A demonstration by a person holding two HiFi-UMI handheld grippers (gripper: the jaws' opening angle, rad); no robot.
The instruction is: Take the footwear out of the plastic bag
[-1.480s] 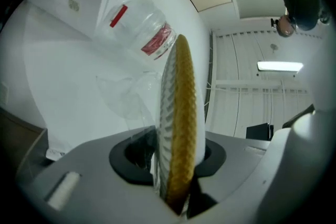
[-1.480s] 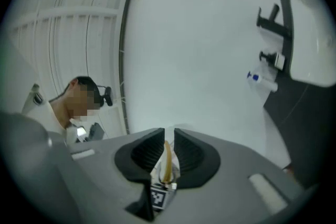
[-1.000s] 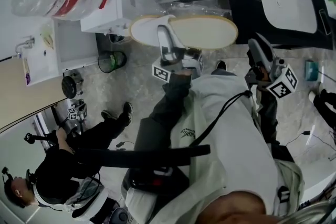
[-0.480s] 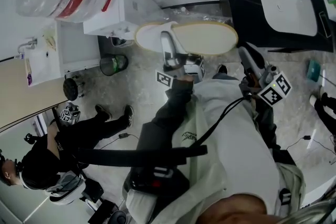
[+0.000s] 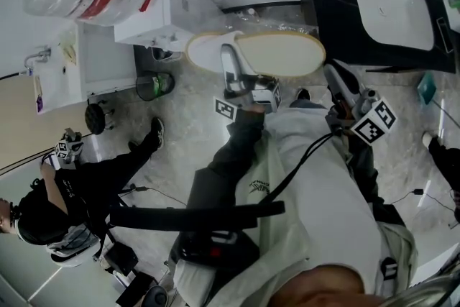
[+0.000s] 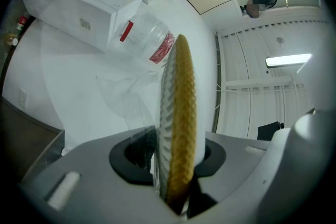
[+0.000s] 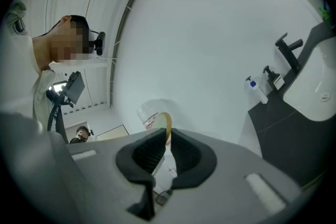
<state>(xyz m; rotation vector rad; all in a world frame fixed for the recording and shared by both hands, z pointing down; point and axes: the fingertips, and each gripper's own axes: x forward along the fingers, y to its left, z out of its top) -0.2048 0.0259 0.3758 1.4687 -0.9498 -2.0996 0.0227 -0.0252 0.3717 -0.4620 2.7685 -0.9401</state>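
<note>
My left gripper (image 5: 230, 65) clamps the white, tan-soled flat slipper (image 5: 277, 52), lying left-right; right gripper (image 5: 336, 79), jaws just closing, near-shut, looks empty, sits off its right end.

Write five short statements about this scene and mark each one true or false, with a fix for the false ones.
1. The left gripper is clamped on a slipper, seen edge-on in its own view. True.
2. The slipper's sole is black. False: it is tan, and the rest of the slipper is white.
3. A white sink sits in a dark counter at the head view's upper right. True.
4. A second person stands at the sink. False: that person is low at the head view's lower left, far from the sink.
5. The slipper lies on the floor. False: the left gripper holds it up in the air.
</note>
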